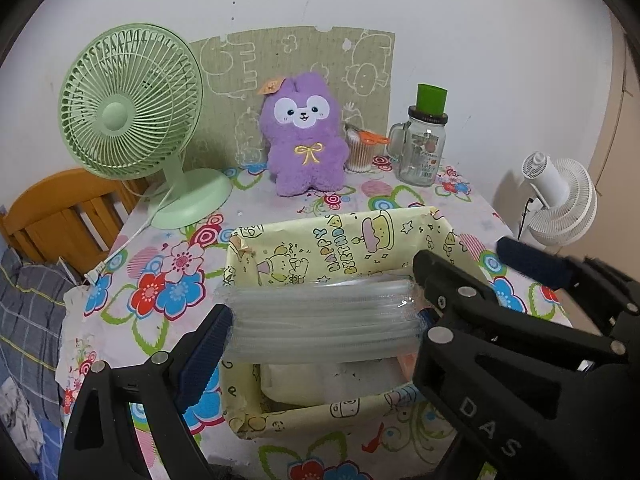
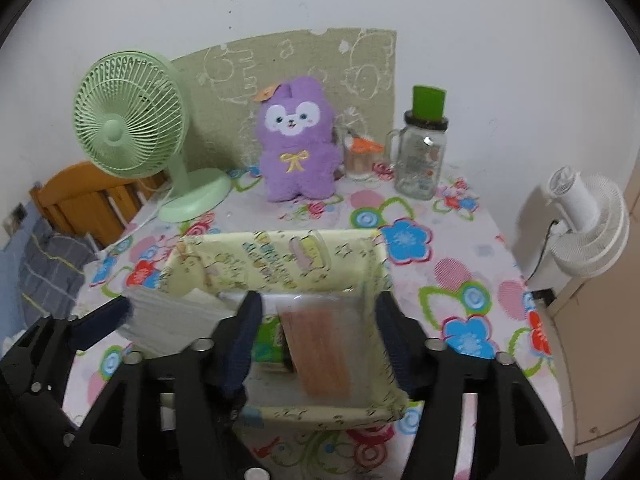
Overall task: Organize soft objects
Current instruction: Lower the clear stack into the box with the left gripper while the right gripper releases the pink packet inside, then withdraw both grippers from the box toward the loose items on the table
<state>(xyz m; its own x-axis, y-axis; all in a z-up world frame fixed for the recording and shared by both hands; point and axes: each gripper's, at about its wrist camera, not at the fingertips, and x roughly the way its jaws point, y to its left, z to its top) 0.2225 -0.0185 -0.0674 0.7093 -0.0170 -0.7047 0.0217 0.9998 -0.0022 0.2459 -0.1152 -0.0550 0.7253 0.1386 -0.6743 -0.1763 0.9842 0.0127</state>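
The yellow box sat mid-table, at six o'clock from the purple plush. Over it, the left gripper clamped a clear plastic pack end to end; it looked light, squashy and slippery. The right gripper stood apart around an orange packet, pads seemingly clear.

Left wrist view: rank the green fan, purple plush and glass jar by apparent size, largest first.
1. green fan
2. purple plush
3. glass jar
All three stand near the back of the table, so nearness hardly skews this.
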